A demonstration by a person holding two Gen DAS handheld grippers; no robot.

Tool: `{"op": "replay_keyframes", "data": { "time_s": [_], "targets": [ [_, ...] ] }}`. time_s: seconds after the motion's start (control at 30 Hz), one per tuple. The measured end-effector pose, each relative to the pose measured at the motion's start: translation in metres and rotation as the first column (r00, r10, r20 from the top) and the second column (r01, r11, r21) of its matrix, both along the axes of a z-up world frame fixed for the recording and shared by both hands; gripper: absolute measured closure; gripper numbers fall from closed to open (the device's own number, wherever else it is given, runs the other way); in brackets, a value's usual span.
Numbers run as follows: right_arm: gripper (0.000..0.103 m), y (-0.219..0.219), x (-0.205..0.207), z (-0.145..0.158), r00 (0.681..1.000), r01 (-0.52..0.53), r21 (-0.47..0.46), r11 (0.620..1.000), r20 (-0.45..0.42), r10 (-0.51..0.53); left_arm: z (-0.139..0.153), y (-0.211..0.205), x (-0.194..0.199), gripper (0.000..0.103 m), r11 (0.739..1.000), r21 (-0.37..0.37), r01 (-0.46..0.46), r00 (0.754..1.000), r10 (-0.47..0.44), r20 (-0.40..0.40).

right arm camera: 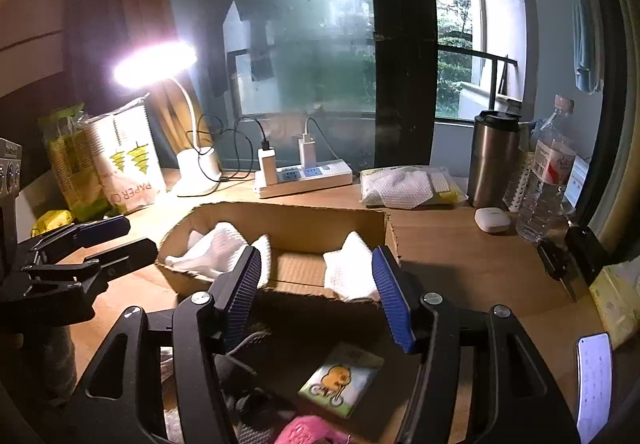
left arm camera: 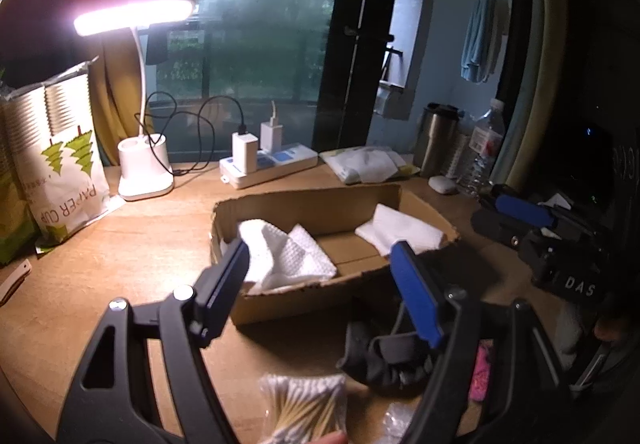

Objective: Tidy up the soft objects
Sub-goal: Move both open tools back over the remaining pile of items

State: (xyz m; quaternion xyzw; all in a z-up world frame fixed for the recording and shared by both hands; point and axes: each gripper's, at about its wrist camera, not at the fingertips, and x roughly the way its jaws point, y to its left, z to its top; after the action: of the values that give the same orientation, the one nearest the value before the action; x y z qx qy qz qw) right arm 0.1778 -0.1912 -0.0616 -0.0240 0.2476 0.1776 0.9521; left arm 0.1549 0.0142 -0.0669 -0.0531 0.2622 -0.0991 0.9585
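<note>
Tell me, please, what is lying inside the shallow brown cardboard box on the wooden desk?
Inside the shallow brown cardboard box lie two white textured cloths: a crumpled one at its left end and a folded one at its right. Bare cardboard shows between them; whatever lies beneath them is covered.

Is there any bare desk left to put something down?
Yes: bare wood between the paper cup bag and the cardboard box, and right of the box before the earbud case. The near edge is crowded: cotton swabs, dark cloth, card.
</note>
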Motion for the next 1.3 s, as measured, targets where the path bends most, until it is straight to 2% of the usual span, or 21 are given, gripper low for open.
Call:
{"op": "replay_keyframes", "data": {
  "time_s": [0.27, 0.6, 1.0, 1.3],
  "targets": [
    [0.035, 0.005, -0.027, -0.001, 1.0, -0.024, 0.003, 1.0, -0.001, 0.024, -0.001, -0.003, -0.022, 0.028, 1.0, -0.003, 0.004, 1.0, -0.004, -0.001],
    [0.035, 0.009, -0.052, -0.014, 0.999, -0.037, -0.003, 0.999, -0.04, 0.036, -0.02, -0.005, -0.04, 0.028, 1.0, 0.003, 0.017, 0.998, -0.016, -0.064],
    [0.035, 0.006, -0.059, -0.05, 0.989, -0.042, -0.027, 0.999, -0.14, 0.038, -0.058, -0.008, -0.042, 0.028, 0.998, 0.045, 0.035, 0.981, -0.026, -0.191],
    [0.035, -0.007, -0.057, -0.078, 0.978, -0.009, -0.028, 1.0, -0.206, 0.004, -0.087, -0.007, -0.035, 0.028, 0.995, 0.092, 0.027, 0.956, 0.002, -0.294]
  ]
}}
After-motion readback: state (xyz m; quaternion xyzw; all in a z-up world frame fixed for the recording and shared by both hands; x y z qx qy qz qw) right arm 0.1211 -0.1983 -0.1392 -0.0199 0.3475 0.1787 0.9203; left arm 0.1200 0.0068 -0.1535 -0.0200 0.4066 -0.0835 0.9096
